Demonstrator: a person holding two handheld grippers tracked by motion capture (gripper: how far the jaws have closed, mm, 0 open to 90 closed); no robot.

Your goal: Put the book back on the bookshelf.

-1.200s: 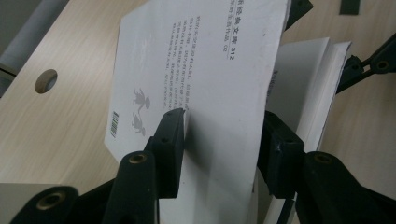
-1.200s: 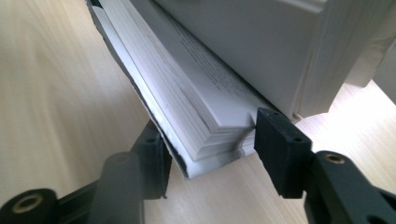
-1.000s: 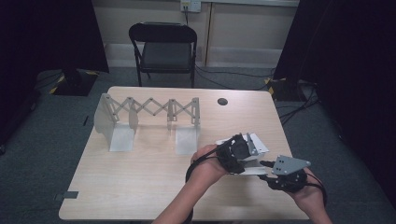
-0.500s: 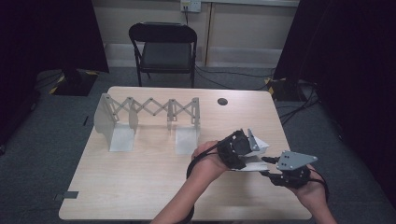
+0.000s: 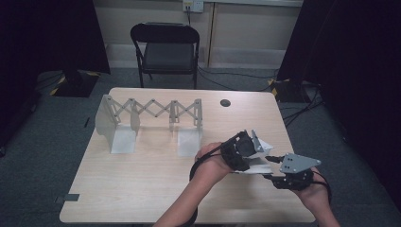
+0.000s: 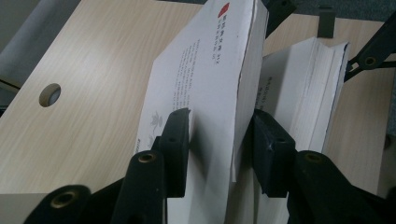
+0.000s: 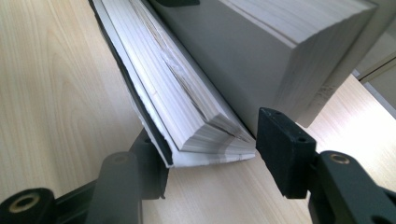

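Near the right front corner of the table the two grippers are working on an open book — it looks like a job of getting the book up and, as a guess, into the expanding rack that stands along the back left part of the table. The left gripper is clamped on the upper block of pages with its cover, one jaw on the printed face and the other tucked into the gap behind it, and it holds that half tilted up off the wood. The right gripper sits at the lower corner of the other half; its jaws have just been opening, and although the page corner lies between them, the right-hand pad stands clear of the paper, so this grip reads as released. So the lift of one half is done, while the other half rests low by the table near the front edge. What is left, judging from this: close the book or gather both halves, carry it across to the rack — its slots show nothing in them yet — and stand it there. A small round hole lies near the back edge, well apart from the work
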